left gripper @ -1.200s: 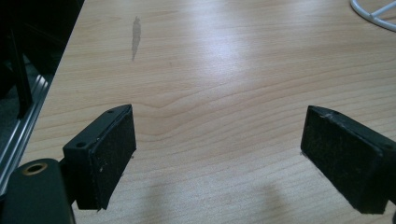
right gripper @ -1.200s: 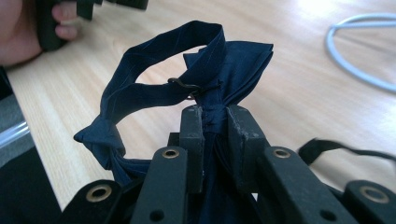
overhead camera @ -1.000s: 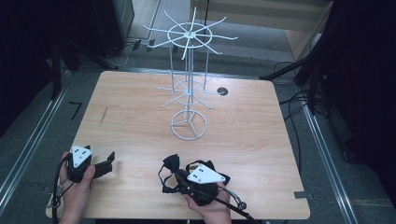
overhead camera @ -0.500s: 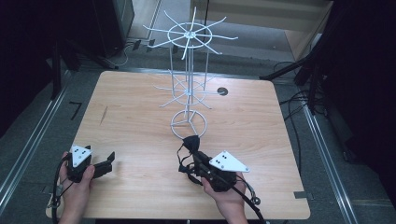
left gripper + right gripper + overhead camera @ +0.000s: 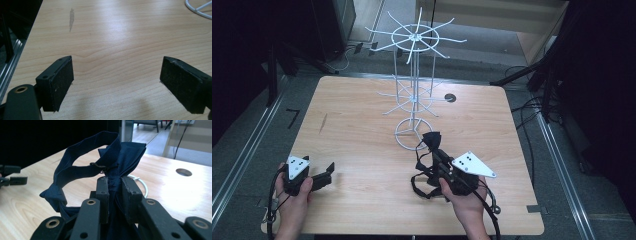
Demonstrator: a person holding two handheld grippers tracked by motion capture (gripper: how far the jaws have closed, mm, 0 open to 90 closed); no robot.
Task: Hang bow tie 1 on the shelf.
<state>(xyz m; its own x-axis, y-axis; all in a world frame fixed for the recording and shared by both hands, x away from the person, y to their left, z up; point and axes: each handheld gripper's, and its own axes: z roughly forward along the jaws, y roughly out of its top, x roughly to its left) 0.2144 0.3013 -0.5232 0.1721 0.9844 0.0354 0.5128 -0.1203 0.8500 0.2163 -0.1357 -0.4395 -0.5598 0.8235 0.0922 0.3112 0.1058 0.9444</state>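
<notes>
Right claw (image 5: 432, 150): clamped on a dark blue bow tie (image 5: 117, 157); seen from the high view it is lifted off the counter (image 5: 362, 130), pointing toward the wire rack (image 5: 414, 95).
Bow tie: pinched at its middle between the two black jaws; the right gripper view shows the bunched cloth rising above them and a strap (image 5: 75, 160) looping out to the side, with a small metal hook on it. In the high view the bow tie (image 5: 431, 140) is a dark lump at the claw's tip, just beside the rack's ring base, and part of the strap hangs below the hand.
Left claw (image 5: 116, 82): jaws wide apart with bare wood between them; the high view puts it (image 5: 323, 176) low at the near left corner of the counter, well apart from the bow tie.
Wire rack: white, upright, with spokes at two levels in the high view; the left gripper view catches a bit of its ring base (image 5: 198, 10) at the top corner.
Counter: light wood, with a dark streak (image 5: 71, 18) in the left gripper view and a round hole (image 5: 183, 172) beyond the bow tie in the right gripper view.
</notes>
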